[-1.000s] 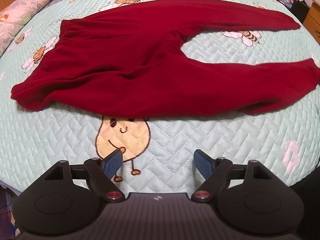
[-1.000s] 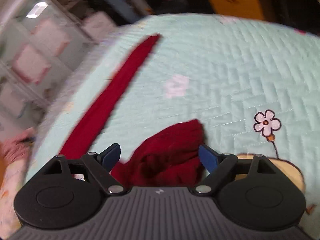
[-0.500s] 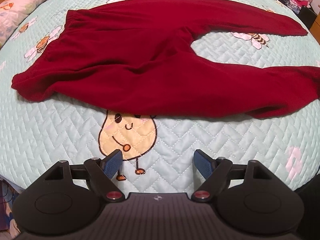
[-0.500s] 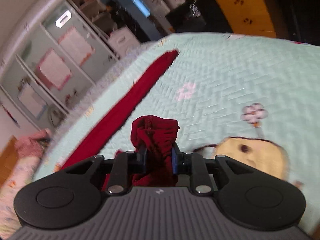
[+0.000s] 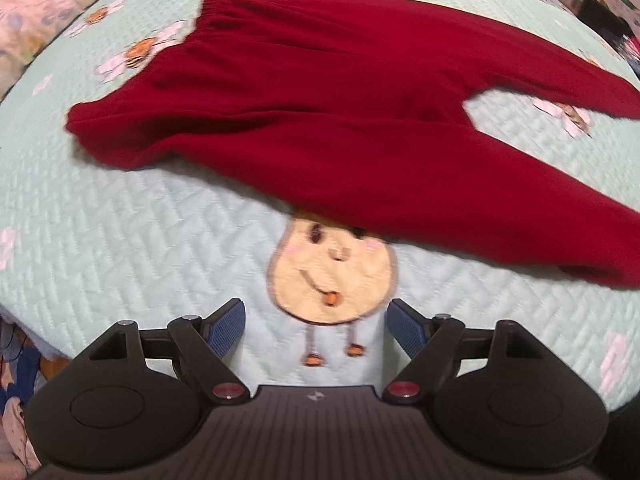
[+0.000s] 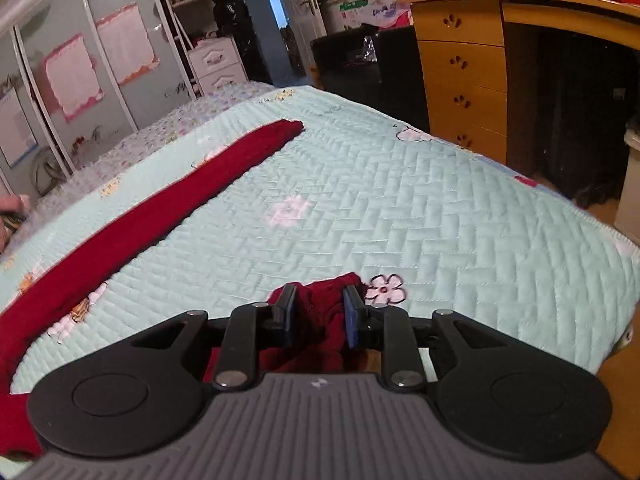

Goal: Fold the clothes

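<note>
Two grippers over one quilted bedspread (image 5: 120, 248), and plenty has changed in a second. Biggest first: the red trousers (image 5: 360, 120) lie spread across the quilt, waistband at the far left, legs running off to the right. In the left wrist view they have slid rightward and rolled against the earlier frame, so the near leg now slopes down to the right edge and the cartoon potato figure (image 5: 332, 276), which sat left of centre, sits right between the fingers. That picture is blurred. The left gripper (image 5: 316, 324) hangs wide open over bare quilt, nothing between its pads, as wide as it was a second ago.

Over on the right, the big difference: the right gripper (image 6: 320, 316) stood open around the cuff a second ago and is now clenched on that bunched red cuff (image 6: 320, 320), cloth squeezed between the blue pads. The view has levelled out too, and now takes in the far leg (image 6: 192, 196) stretching away on the left, a yellow wooden desk with drawers (image 6: 460, 76) far right and wardrobe doors (image 6: 100, 64) far left.

No writing can be read anywhere. The drawers are shut, their contents unseen.
</note>
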